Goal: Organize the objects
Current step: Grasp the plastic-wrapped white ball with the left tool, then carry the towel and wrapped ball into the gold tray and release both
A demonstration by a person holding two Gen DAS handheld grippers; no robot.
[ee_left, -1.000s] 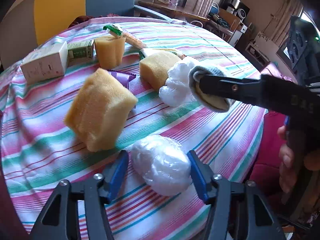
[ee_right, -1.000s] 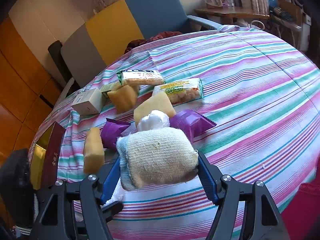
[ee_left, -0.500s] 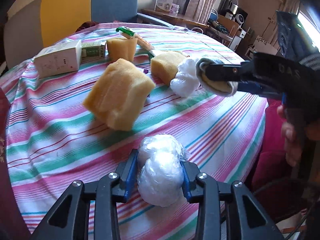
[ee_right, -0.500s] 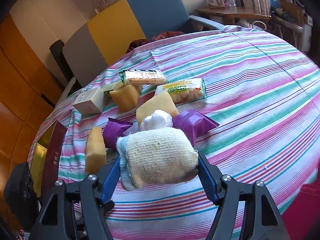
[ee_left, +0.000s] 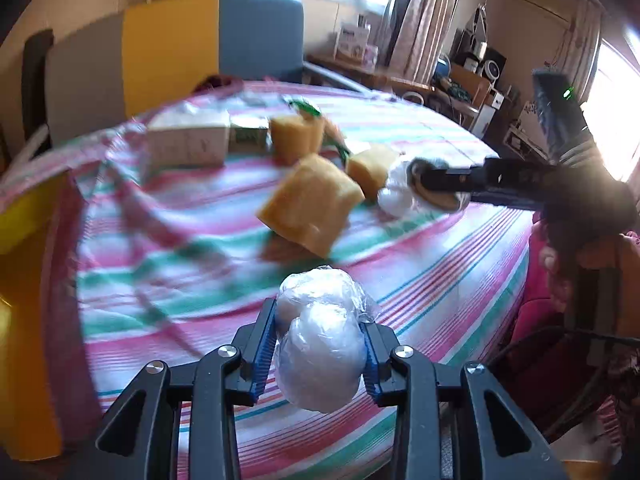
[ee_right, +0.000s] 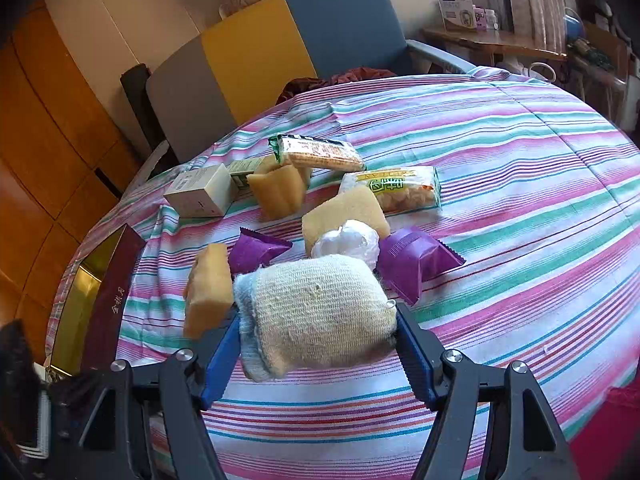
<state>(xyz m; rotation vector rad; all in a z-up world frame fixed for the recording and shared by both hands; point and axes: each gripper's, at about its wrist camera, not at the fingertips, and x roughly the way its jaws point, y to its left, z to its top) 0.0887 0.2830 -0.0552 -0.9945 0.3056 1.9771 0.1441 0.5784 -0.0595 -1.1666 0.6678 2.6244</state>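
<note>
- Plastic-wrapped bundle (ee_left: pixel 320 344) is clamped between the closed left gripper (ee_left: pixel 320 354) jaws, above the striped table (ee_left: pixel 440 264); judged light, soft, slippery.
- Knitted cloth roll (ee_right: pixel 320 312) is squeezed mid-body by the right gripper (ee_right: pixel 320 344); judged soft, grippy.

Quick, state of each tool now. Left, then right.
Left tool: closed on the white plastic-wrapped bundle.
Right tool: closed on the knitted cloth roll.

L claw (ee_left: pixel 320 354) clamps plastic-wrapped bundle (ee_left: pixel 320 344) above striped tablecloth (ee_left: pixel 440 280).
</note>
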